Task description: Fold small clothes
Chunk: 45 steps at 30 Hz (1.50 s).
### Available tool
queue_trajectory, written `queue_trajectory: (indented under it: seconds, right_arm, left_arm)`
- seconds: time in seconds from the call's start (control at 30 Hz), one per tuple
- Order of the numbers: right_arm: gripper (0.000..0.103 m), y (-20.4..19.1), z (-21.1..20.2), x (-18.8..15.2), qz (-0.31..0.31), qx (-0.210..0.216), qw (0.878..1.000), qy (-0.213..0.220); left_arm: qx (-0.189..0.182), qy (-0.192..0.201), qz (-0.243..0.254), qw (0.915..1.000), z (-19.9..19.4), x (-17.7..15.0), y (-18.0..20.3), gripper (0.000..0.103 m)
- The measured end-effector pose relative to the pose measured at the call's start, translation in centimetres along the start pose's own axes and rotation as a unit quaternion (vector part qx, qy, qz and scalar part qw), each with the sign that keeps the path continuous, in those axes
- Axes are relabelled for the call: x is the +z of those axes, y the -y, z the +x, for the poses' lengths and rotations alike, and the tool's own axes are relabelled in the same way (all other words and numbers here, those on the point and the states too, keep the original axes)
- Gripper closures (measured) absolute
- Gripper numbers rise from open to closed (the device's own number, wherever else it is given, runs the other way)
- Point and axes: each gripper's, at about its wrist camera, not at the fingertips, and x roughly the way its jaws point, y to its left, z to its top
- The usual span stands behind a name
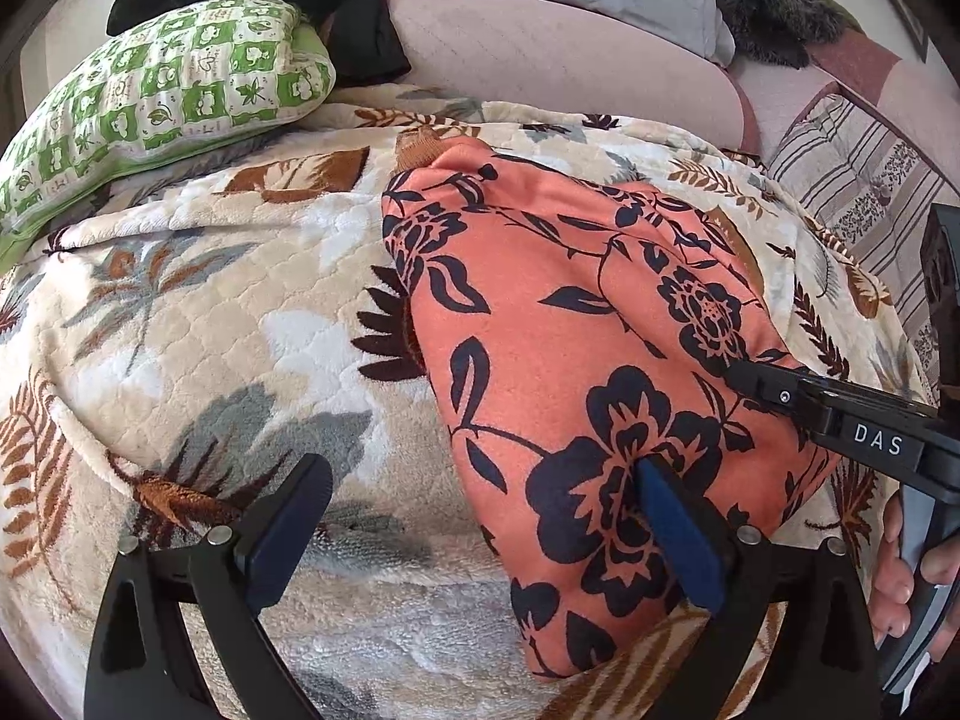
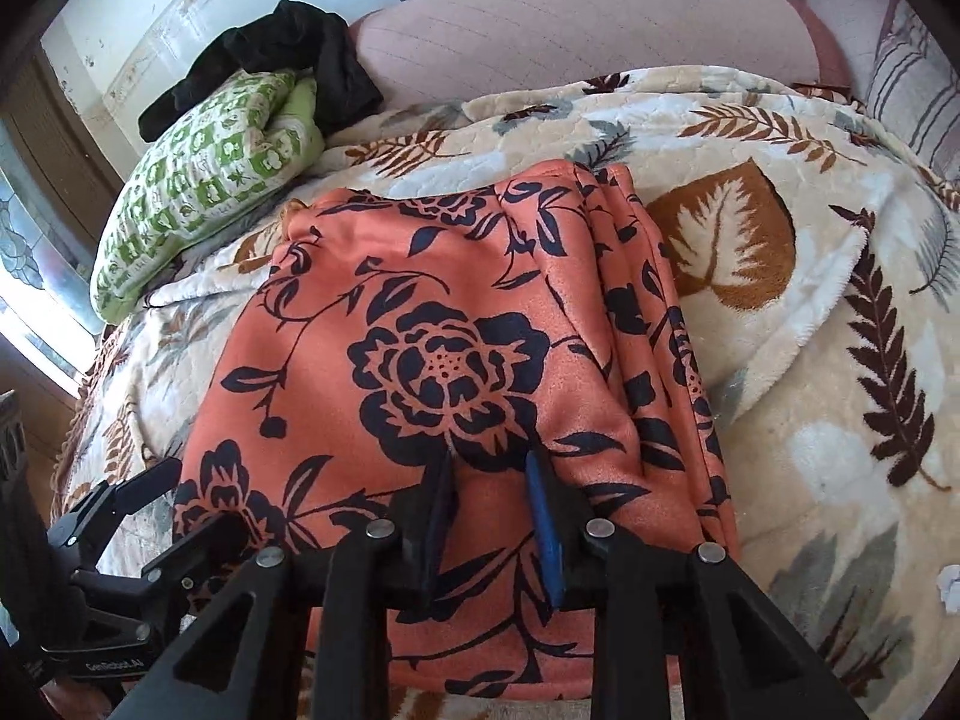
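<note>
Coral floral garment (image 2: 456, 330) is lying folded on the leaf-print blanket (image 2: 840, 360) covering the bed. Right gripper (image 2: 489, 468) is hovering over its near edge, jaws narrowly parted, nothing pinched between the pads. Left gripper (image 1: 486, 486) is standing wide at the garment's left edge, one finger over the cloth, gripping nothing. Green checked pillow (image 1: 168, 90) is sitting beyond, well apart.

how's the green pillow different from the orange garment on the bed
The green pillow is checkered green and white; the orange garment has dark flowers. The pillow is puffy and sits at the far left; the garment lies folded flat near both grippers. A black cloth lies on the pillow only. Both rest on the leaf-print blanket.
</note>
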Motion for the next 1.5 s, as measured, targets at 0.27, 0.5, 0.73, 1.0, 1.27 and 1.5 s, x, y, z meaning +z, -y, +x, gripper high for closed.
queue_trajectory:
  seconds: [0.27, 0.5, 0.73, 1.0, 1.27, 1.5]
  right_arm:
    - [0.074, 0.4, -1.2, -1.5, 0.008, 0.005, 1.000, 0.008]
    - [0.074, -0.3, -1.7, -3.6, -0.026, -0.013, 0.999, 0.016]
    - [0.074, -0.1, -1.6, -3.1, -0.027, -0.010, 1.000, 0.010]
    - [0.074, -0.4, -1.6, -2.6, -0.012, -0.018, 1.000, -0.006]
    - [0.072, -0.5, -3.3, 5.7, 0.054, 0.020, 0.998, 0.016]
    - [0.031, 0.7, 6.0, 10.4, 0.063, -0.074, 0.995, -0.013]
  left_arm:
    - [-0.002, -0.004, 0.001, 1.0000, 0.2, -0.2, 0.1, 0.000]
    - [0.005, -0.003, 0.005, 1.0000, -0.2, 0.0, 0.4, 0.000]
    - [-0.012, 0.048, -0.017, 0.9986, -3.9, 1.5, -1.0, 0.000]
    - [0.060, 0.010, -0.023, 0.9979, -0.1, 1.2, -2.7, 0.000]
    - [0.070, 0.012, -0.012, 0.9974, -0.6, 1.1, -2.2, 0.001]
    - [0.074, 0.021, 0.000, 0.9971, -0.4, 1.1, -1.9, 0.001]
